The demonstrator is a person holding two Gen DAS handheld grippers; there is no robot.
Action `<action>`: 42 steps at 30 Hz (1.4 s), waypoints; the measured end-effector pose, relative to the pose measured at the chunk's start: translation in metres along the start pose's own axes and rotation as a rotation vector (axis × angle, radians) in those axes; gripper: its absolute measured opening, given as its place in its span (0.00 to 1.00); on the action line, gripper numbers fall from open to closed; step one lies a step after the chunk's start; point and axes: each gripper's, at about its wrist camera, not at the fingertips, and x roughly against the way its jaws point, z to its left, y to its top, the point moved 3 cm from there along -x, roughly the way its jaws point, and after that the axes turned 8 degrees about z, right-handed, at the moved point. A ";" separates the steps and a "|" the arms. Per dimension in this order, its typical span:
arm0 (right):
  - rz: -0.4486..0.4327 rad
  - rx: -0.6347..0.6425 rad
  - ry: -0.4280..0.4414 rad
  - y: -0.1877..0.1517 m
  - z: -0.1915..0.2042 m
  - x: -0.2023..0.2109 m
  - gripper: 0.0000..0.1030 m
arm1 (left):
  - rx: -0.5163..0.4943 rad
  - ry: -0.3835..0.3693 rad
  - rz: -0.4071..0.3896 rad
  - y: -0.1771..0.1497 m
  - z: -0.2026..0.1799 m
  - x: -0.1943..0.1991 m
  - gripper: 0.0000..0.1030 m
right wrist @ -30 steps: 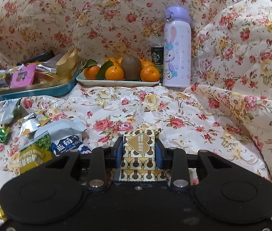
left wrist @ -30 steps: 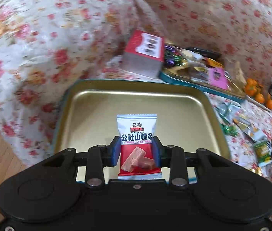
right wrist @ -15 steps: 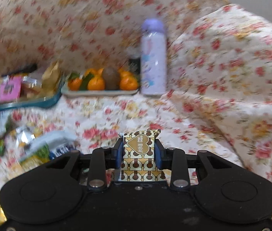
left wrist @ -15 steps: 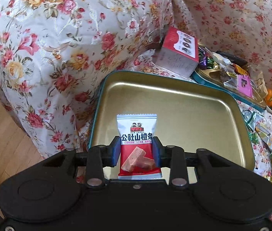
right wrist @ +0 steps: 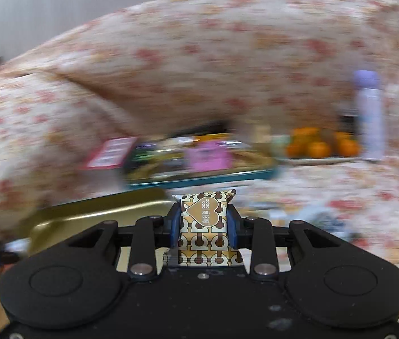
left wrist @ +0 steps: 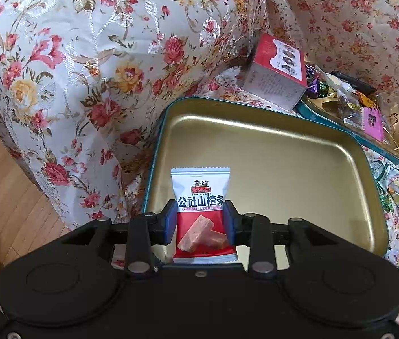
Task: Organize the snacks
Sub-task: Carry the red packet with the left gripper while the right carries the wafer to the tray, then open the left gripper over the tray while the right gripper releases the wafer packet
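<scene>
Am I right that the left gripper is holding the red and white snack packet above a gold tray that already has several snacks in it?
Not quite: the left wrist view shows the left gripper holding the red and white snack packet above the gold tray, but that tray holds no snacks.

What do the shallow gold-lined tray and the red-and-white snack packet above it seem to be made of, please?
The shallow gold-lined tray looks like thin tinplate: smooth satin-gold inside with soft reflections, teal-painted rolled rim. The red-and-white snack packet looks like printed plastic film, slightly glossy, with a serrated, crimped top seal.
</scene>
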 end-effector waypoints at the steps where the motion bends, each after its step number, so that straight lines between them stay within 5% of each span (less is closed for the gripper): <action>1: 0.011 0.010 0.035 0.001 0.013 -0.002 0.33 | 0.000 0.000 -0.001 0.000 0.000 0.000 0.41; 8: 0.096 0.079 0.168 0.001 0.075 -0.026 0.33 | -0.004 0.009 -0.009 0.001 0.001 0.000 0.41; 13: 0.155 0.118 0.158 -0.008 0.100 -0.037 0.33 | 0.004 0.000 -0.028 0.002 0.003 0.005 0.42; 29: 0.246 0.128 0.151 -0.022 0.112 -0.058 0.34 | -0.001 -0.009 -0.031 0.002 0.000 0.010 0.44; 42: 0.229 0.107 0.152 -0.021 0.111 -0.058 0.42 | 0.010 -0.012 -0.016 0.002 0.001 0.009 0.44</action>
